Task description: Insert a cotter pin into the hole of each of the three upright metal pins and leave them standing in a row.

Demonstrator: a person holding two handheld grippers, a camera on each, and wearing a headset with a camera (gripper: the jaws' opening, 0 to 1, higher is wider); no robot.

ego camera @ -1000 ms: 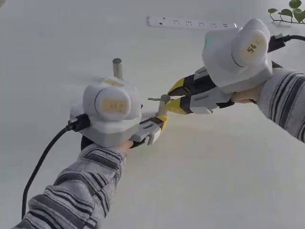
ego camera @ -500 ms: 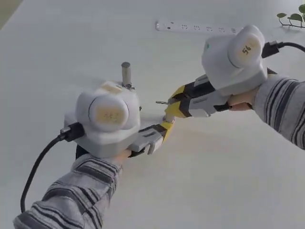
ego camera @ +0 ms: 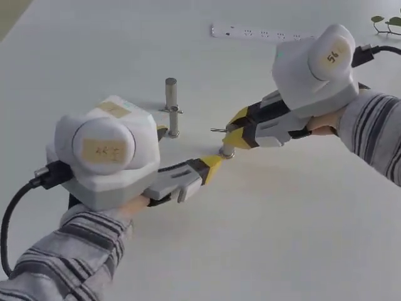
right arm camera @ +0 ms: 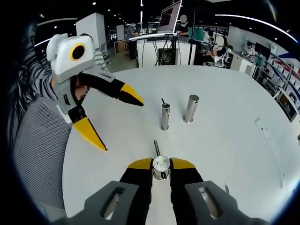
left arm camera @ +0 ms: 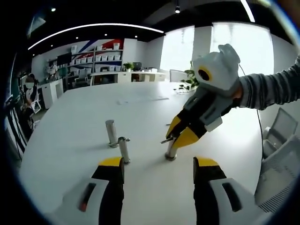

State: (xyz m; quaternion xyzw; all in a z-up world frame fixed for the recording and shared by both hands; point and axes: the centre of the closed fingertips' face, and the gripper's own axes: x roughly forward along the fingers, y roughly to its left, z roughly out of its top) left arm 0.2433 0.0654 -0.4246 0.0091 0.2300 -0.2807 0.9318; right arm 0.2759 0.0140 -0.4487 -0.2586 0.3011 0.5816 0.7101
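Note:
Three upright metal pins stand on the white table. The far pin (ego camera: 171, 93) (left arm camera: 111, 132) (right arm camera: 191, 108) is bare. The middle pin (ego camera: 173, 123) (left arm camera: 123, 149) (right arm camera: 165, 116) has a cotter pin through its top. My right gripper (ego camera: 235, 128) (right arm camera: 161, 165) is shut around the top of the third pin (ego camera: 227, 151) (left arm camera: 171, 151), and a cotter pin (ego camera: 218, 130) (right arm camera: 156, 146) sticks out of that top. My left gripper (ego camera: 210, 164) (left arm camera: 159, 164) is open just short of this pin, jaws apart and holding nothing.
A white power strip (ego camera: 260, 31) lies at the table's far side, with a potted plant (ego camera: 388, 22) at the far right corner. A black cable (ego camera: 15, 207) trails from the left gripper. Bare table (ego camera: 282, 238) stretches near and right.
My left gripper has drawn back from the third pin toward the person, its jaws now standing apart. The right gripper stays at that pin's top. The head camera has shifted.

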